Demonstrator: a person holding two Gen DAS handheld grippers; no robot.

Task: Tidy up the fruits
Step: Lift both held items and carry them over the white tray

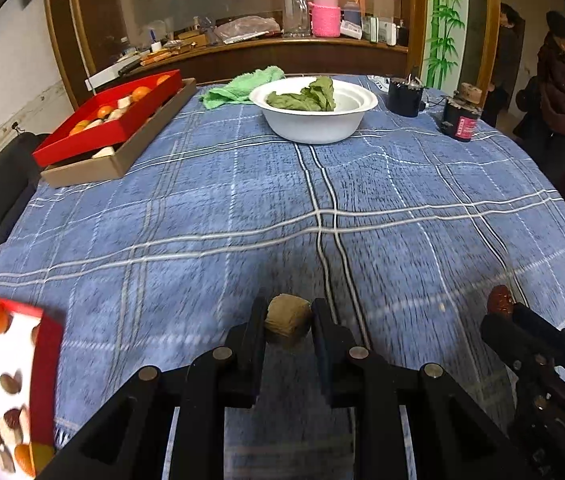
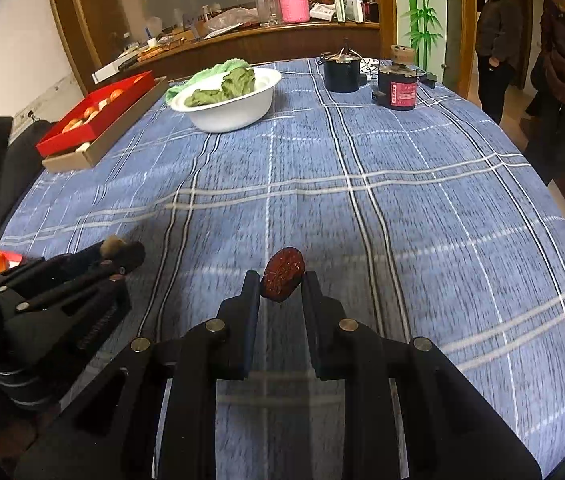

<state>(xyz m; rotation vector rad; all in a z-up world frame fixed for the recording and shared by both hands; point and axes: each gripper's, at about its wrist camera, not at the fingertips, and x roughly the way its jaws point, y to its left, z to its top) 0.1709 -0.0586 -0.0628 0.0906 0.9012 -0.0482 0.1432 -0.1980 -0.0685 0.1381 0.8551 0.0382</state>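
My left gripper [image 1: 288, 314] is shut on a brown walnut [image 1: 287, 319] and holds it above the blue plaid tablecloth [image 1: 282, 216]. My right gripper [image 2: 282, 280] is shut on a dark red date [image 2: 283, 273], also above the cloth. The right gripper with the date [image 1: 500, 300] shows at the lower right of the left wrist view. The left gripper with the walnut [image 2: 112, 246] shows at the left of the right wrist view. A red tray [image 1: 48, 344] holding oranges, walnuts and dates lies at the lower left of the left wrist view.
A white bowl [image 1: 314, 120] with green leaves stands at the table's far middle, a green cloth [image 1: 238, 86] behind it. A red box on a brown box [image 1: 122, 156] with oranges is far left. Two dark jars [image 2: 396, 88] stand far right. Two people [image 2: 562, 60] stand beyond.
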